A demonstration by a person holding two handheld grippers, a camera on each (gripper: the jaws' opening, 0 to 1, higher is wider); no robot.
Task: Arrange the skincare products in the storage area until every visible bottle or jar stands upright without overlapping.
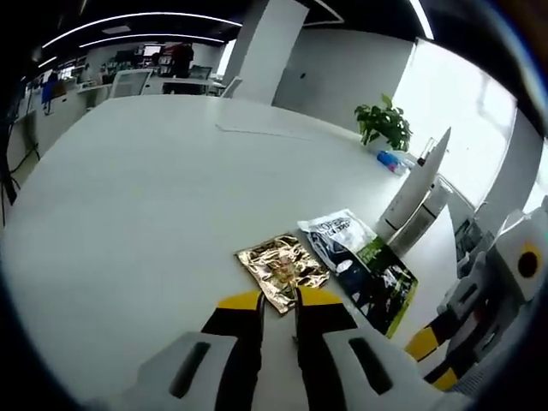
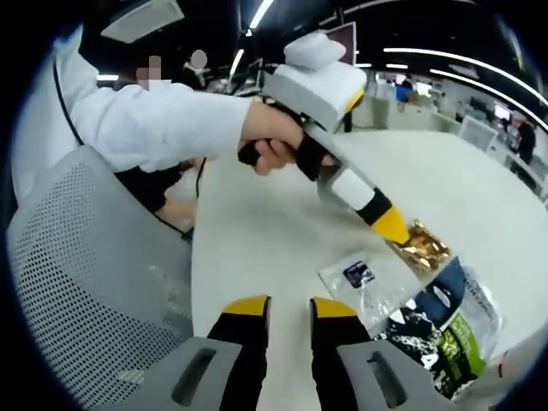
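Observation:
A gold foil sachet [image 1: 281,267] lies flat on the white table [image 1: 154,188]. Its near corner sits right between the tips of my left gripper [image 1: 279,301], whose jaws stand almost together. A white-and-black sachet [image 1: 338,233] and a dark green packet [image 1: 381,278] lie to the sachet's right, overlapping. In the right gripper view, the left gripper [image 2: 392,224], held by a hand [image 2: 274,145], points down onto the gold sachet [image 2: 424,244]. My right gripper [image 2: 289,310] hovers over bare table with its jaws close together and nothing between them. It sits left of a clear sachet [image 2: 364,278] and the green packet [image 2: 445,330].
A potted plant [image 1: 384,122], a small blue bottle [image 1: 390,160] and a tall white stand [image 1: 419,193] are at the table's far right. The right gripper's body [image 1: 514,282] is at the right edge. A grey mesh chair [image 2: 77,282] stands beside the table edge, under a person's white sleeve [image 2: 154,120].

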